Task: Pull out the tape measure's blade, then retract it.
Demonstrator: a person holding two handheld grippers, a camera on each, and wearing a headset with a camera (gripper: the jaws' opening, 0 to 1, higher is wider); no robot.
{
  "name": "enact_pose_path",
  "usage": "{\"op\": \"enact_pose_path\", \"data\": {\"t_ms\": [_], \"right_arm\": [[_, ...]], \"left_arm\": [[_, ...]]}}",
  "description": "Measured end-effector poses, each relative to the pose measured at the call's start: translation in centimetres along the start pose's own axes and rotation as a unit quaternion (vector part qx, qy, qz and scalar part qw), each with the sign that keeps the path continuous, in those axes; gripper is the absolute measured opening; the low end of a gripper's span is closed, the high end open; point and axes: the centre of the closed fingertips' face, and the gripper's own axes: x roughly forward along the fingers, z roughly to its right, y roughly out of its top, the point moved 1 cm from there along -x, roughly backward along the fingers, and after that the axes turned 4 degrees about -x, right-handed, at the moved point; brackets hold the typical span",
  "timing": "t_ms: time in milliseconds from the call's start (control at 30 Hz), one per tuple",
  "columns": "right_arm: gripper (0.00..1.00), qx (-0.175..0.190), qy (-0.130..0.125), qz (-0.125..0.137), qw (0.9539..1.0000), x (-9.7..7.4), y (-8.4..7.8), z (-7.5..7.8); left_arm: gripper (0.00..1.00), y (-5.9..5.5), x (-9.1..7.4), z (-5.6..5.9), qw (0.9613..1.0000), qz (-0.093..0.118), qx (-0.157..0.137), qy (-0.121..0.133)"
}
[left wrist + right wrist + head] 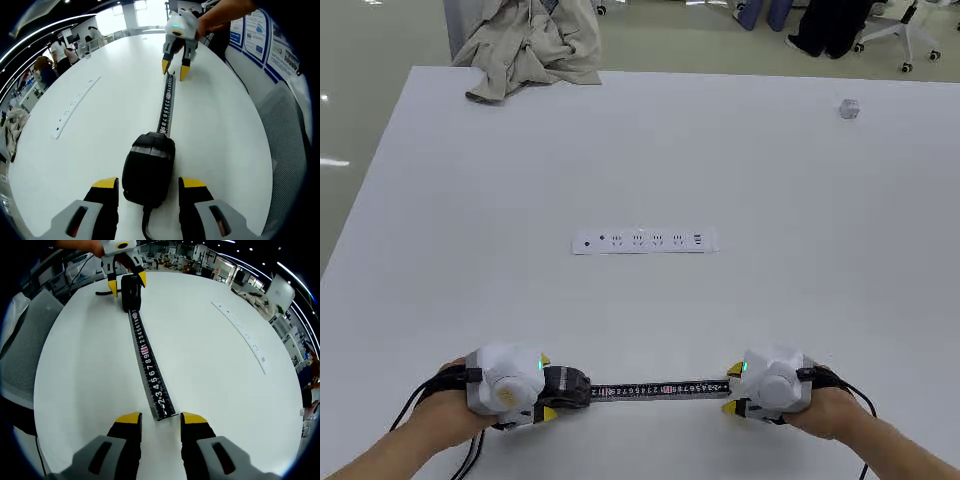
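Though tiny in head view, blade (150, 372) numerals crisp before right gripper (161, 418)

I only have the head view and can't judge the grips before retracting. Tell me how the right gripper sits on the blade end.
Observer: The right gripper is open; the end of the blade lies between its jaws, unclamped.
Operator: Now report the left one.
Observer: The left gripper flanks the rear of the case; whether it presses, I cannot tell.
Operator: Check behind the case.
Observer: A black strap trails back from it between the jaws.
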Motion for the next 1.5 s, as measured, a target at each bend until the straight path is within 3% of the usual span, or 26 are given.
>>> {"op": "enact_pose_path", "data": {"t_ms": [300, 700, 1033, 1200, 1333, 1500], "right_arm": [[0.36, 0.044, -0.028, 0.021, 0.9984, -0.4, 0.4, 0.4], [0.41, 0.08, -0.045, 0.031, 0.9953, -1.2, 0.6, 0.3], [0.46, 0.12, -0.065, 0.059, 0.9889, -2.2, 1.5, -0.1], [0.5, 0.139, -0.072, 0.073, 0.9849, -2.6, 2.2, -0.5], [0.52, 0.158, -0.079, 0.081, 0.981, -2.7, 2.3, -0.8], [0.57, 0.177, -0.088, 0.083, 0.9768, -3.2, 2.3, -1.2]], "left_arm": [[0.49, -0.3, -0.7, -0.2, 0.9993, 0.015, -0.028, 0.019], [0.57, -0.6, -1.4, -0.1, 0.9965, 0.029, -0.065, 0.044], [0.67, -1.5, -2.1, -0.3, 0.9901, 0.04, -0.115, 0.069], [0.68, -1.8, -2.5, 0.2, 0.987, 0.047, -0.135, 0.074], [0.69, -1.9, -3.0, 0.3, 0.98, 0.062, -0.169, 0.085], [0.72, -2.3, -3.4, 0.8, 0.9749, 0.071, -0.19, 0.093]]}}
